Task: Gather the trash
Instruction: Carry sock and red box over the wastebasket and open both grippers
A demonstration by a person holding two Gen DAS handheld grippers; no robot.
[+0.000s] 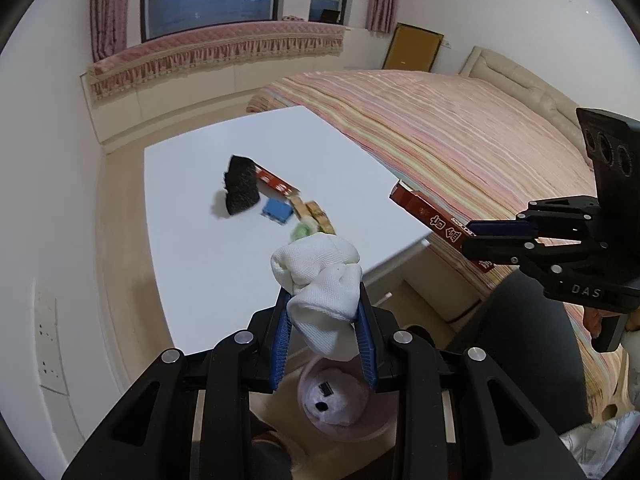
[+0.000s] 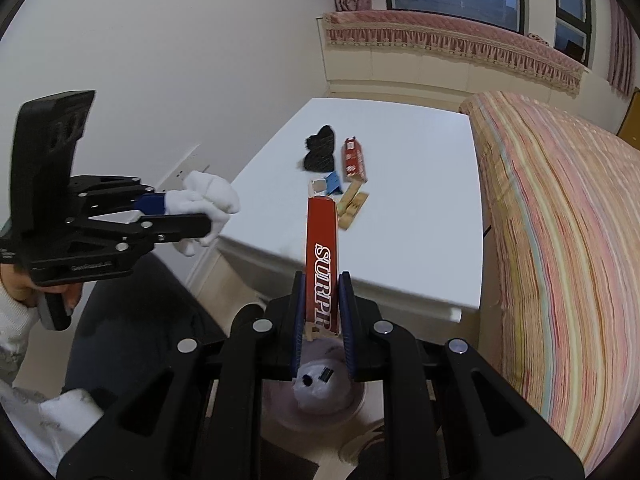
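Our left gripper clamps a white cloth, our right gripper a red box, both past the table's near edge, above a lined bin.

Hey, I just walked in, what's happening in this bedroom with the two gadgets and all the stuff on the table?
A person is clearing trash from the white table by the bed. The left hand-held gripper is shut on a wad of white cloth, and the right hand-held gripper is shut on a long red box. Both are held over a bag-lined bin on the floor. A black mesh item, another red box, a blue piece and tan packets lie on the table.
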